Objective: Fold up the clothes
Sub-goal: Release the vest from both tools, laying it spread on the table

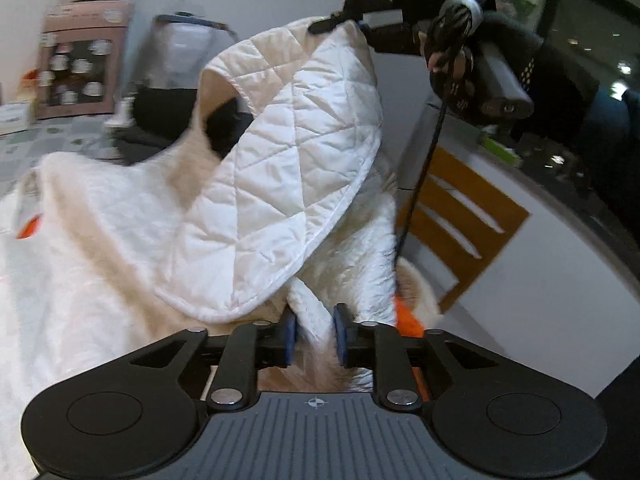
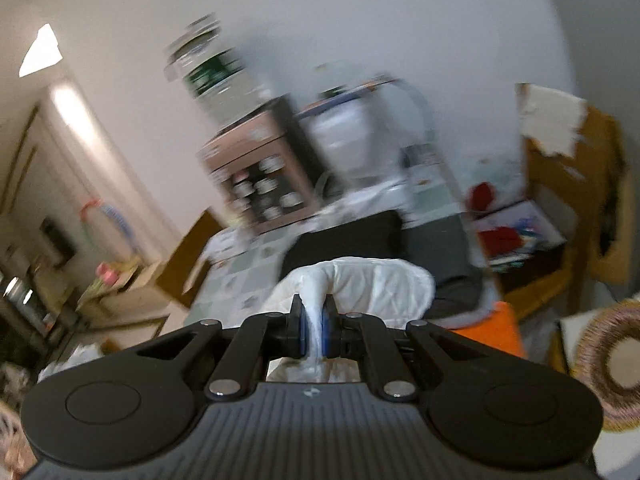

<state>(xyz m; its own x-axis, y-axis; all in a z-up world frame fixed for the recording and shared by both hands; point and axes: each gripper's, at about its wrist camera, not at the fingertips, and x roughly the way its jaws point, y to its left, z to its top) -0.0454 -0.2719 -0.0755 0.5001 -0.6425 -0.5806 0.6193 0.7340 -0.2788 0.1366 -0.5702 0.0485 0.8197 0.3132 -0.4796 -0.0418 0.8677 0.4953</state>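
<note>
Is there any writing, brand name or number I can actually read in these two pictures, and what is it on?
None can be read.
Pink box with cup pictures: a line of print along its top, too blurred.
Green-and-white package standing on that box: lettering smeared by motion.
Left gripper body: only a small crosshair mark, no words.
Right gripper body: a tiny mark, too small to make out.
White quilted garment: no label visible.
</note>
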